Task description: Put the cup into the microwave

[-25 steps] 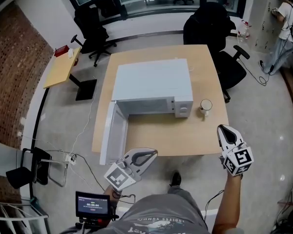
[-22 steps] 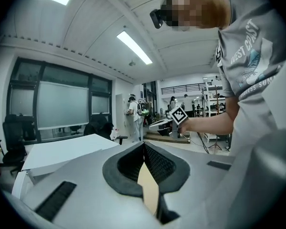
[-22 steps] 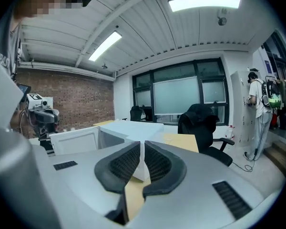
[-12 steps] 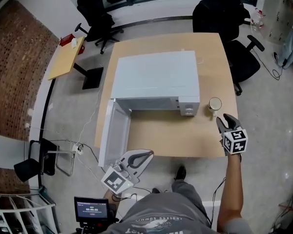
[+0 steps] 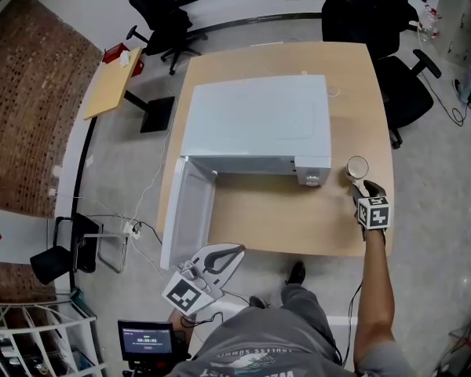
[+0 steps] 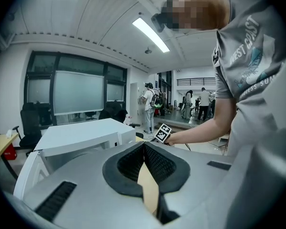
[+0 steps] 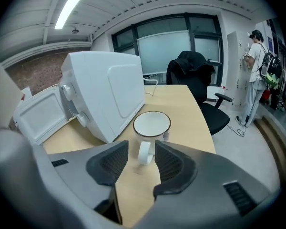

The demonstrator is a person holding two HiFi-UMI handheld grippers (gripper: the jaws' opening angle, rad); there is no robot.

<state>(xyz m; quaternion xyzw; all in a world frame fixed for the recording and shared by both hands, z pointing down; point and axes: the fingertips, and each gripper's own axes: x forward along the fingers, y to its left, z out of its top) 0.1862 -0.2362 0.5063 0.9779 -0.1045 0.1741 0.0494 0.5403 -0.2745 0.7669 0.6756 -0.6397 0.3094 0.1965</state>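
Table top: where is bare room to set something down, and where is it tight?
Bare: the strip before the microwave, between its open door and the cup; also behind the cup. Tight: around the cup, where the right gripper is opening its jaws beside the handle.

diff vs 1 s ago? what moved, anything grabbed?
Right gripper moved from the table's near edge up to the cup; its jaws are opening, the cup's handle between them, not gripped. Unchanged: cup beside the microwave, door open, left gripper shut, low by the table edge.
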